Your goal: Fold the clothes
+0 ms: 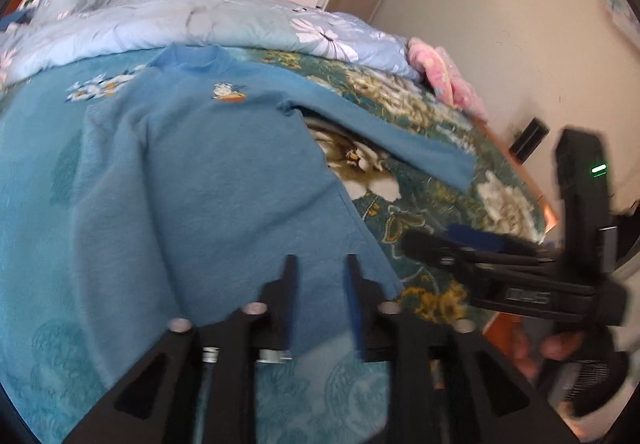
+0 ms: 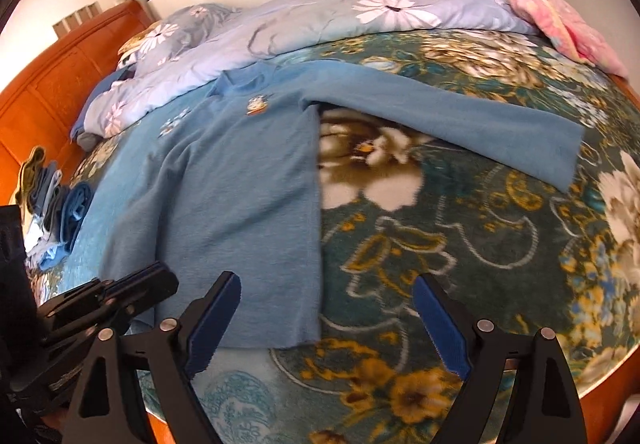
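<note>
left gripper (image 1: 318, 264): jaws partly apart, nothing between the pads, hovers tilted down over the sweater hem
right gripper (image 2: 326, 294): jaws wide, empty, tilted down over the hem corner
writing: pale mark on right gripper body, unreadable
sweater (image 2: 240, 180): one, blue, flat on floral blanket (image 2: 460, 244), one sleeve (image 2: 460, 116) out sideways, small duck-like emblem (image 2: 258, 104) on chest
beyond: folded clothes pile (image 2: 60, 212), one daisy-print duvet (image 2: 320, 16), one pink cloth (image 2: 560, 20)

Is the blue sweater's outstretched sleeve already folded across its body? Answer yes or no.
No. In the right wrist view the sleeve of the blue sweater lies stretched out sideways over the floral blanket.
</note>
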`<state>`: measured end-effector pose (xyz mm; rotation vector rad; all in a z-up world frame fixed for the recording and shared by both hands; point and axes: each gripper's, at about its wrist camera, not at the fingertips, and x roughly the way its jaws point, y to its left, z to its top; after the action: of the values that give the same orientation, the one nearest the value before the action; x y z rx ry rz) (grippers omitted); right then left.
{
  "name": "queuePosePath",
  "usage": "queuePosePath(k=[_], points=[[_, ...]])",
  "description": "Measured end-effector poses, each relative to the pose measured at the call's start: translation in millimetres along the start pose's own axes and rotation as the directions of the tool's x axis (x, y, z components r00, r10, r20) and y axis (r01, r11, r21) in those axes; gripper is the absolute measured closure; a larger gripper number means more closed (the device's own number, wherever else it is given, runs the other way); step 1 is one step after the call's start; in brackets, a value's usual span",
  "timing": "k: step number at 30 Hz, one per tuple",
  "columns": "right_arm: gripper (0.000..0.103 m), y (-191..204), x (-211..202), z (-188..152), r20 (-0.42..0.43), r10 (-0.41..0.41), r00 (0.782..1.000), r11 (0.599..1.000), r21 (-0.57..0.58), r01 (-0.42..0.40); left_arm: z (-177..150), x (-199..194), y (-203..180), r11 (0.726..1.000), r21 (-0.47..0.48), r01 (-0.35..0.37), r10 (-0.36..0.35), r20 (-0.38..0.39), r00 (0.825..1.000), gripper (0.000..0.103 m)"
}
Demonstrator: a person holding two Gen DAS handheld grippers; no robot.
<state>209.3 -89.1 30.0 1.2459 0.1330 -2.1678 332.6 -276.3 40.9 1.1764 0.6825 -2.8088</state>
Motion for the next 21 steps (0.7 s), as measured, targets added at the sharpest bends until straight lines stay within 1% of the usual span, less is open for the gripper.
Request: queuePosePath(k=[1, 3, 4, 5, 7, 8, 9, 10, 11, 13, 14, 17, 21], points=[[0.013, 3.7, 3.0, 0.2, -0.002, 0.008, 1.000, 1.000, -0.001, -0.008, -0.4, -12.3, 7.3, 1.000, -0.016, -0.005, 0.005, 0.025, 1.000, 0.057], [0.013, 9.9, 8.5, -0.1, -0.007, 0.024, 1.000, 1.000, -0.002, -0.024, -1.4, -40.1, 25.7, 0.998, -0.050, -0.040, 0.045, 0.093, 0.995, 0.045], [0.013, 12.1, 10.6, -0.7, -0.011, 0.028, 1.000, 1.000, -0.008, -0.028, -2.3, -54.8, 39.7, 0.994, -0.081, -0.078, 0.088, 0.127, 0.988, 0.044], [0.013, 14.2, 12.6, -1.7, -0.015, 0.028, 0.999, 0.999, -0.015, -0.028, -3.9, -65.3, 57.3, 0.982, -0.121, -0.147, 0.164, 0.146, 0.976, 0.043], [0.013, 17.2, 16.4, -3.7, -0.025, 0.027, 0.999, 0.999, -0.025, -0.027, -7.9, -72.4, 87.3, 0.937, -0.179, -0.299, 0.324, 0.131, 0.937, 0.043], [0.013, 16.8, 18.2, -4.6, -0.030, 0.025, 0.999, 0.999, -0.023, -0.026, -11.2, -69.0, 102.7, 0.908, -0.199, -0.370, 0.393, 0.093, 0.915, 0.043], [0.013, 15.8, 19.8, -5.4, -0.035, 0.025, 0.999, 1.000, -0.016, -0.026, -15.6, -63.3, 117.8, 0.882, -0.218, -0.418, 0.437, 0.048, 0.898, 0.045], [0.013, 15.2, 21.1, -6.0, -0.039, 0.027, 0.999, 1.000, -0.005, -0.027, -19.8, -58.0, 128.7, 0.870, -0.233, -0.435, 0.451, 0.016, 0.893, 0.045], [0.013, 15.1, 22.2, -6.3, -0.042, 0.031, 0.999, 1.000, 0.007, -0.031, -23.8, -52.2, 136.6, 0.863, -0.240, -0.445, 0.455, -0.014, 0.890, 0.045], [0.013, 16.0, 22.6, -6.9, -0.045, 0.035, 0.998, 0.999, 0.014, -0.034, -30.7, -40.3, 143.3, 0.865, -0.239, -0.441, 0.440, -0.061, 0.896, 0.045], [0.013, 17.3, 22.3, -7.0, -0.046, 0.034, 0.998, 0.999, 0.009, -0.033, -32.9, -34.9, 141.4, 0.874, -0.231, -0.428, 0.424, -0.068, 0.903, 0.045], [0.013, 20.2, 21.0, -6.9, -0.049, 0.029, 0.998, 1.000, -0.005, -0.030, -34.1, -20.2, 127.1, 0.895, -0.193, -0.402, 0.394, -0.077, 0.916, 0.045], [0.013, 22.5, 17.0, -7.0, -0.047, 0.028, 0.999, 1.000, -0.009, -0.028, -27.5, -5.8, 106.6, 0.933, -0.184, -0.308, 0.301, -0.063, 0.951, 0.044]])
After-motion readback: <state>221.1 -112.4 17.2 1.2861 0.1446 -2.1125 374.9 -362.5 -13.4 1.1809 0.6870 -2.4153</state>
